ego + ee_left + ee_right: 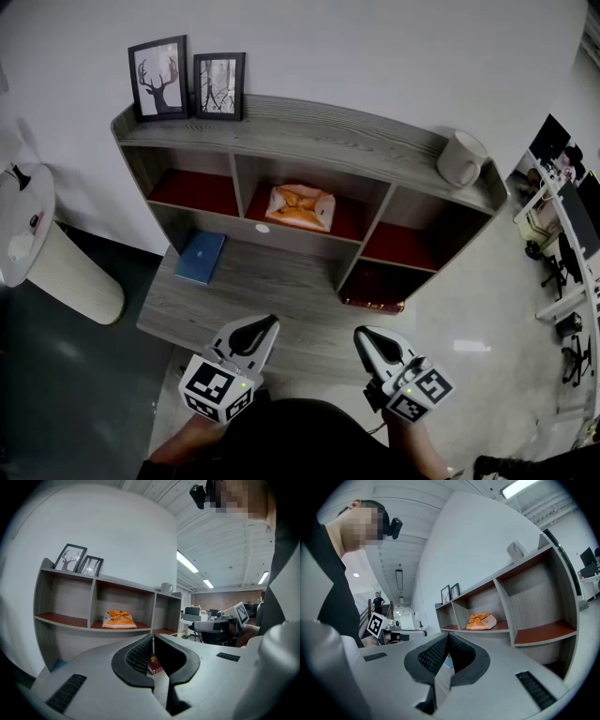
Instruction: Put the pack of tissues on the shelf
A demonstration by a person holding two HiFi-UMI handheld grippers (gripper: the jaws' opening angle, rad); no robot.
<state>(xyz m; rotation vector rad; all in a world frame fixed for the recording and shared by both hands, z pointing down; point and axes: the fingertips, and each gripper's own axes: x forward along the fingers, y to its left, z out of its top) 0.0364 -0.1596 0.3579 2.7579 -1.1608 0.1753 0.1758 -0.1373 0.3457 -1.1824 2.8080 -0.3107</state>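
We see the orange pack of tissues (pixel 300 207) lying in the middle compartment of the shelf (pixel 319 127), on that compartment's red floor. It is straight ahead of both tools and well apart from their tips. The left tool (pixel 266 325) has its jaws closed tip to tip with nothing between them. The right tool (pixel 365 337) is likewise closed and empty. We hold the two side by side over the near edge of the grey tabletop (pixel 272 286), pointing toward the shelf. Ahead and to the left of the left tool, a blue book (pixel 201 257) lies flat on the tabletop. Ahead of the right tool, a red book (pixel 373 303) lies in the low right compartment. On top of the shelf, two picture frames (pixel 158 77) stand well ahead and left of the left tool. A white mug (pixel 460 157) sits well ahead and right of the right tool.
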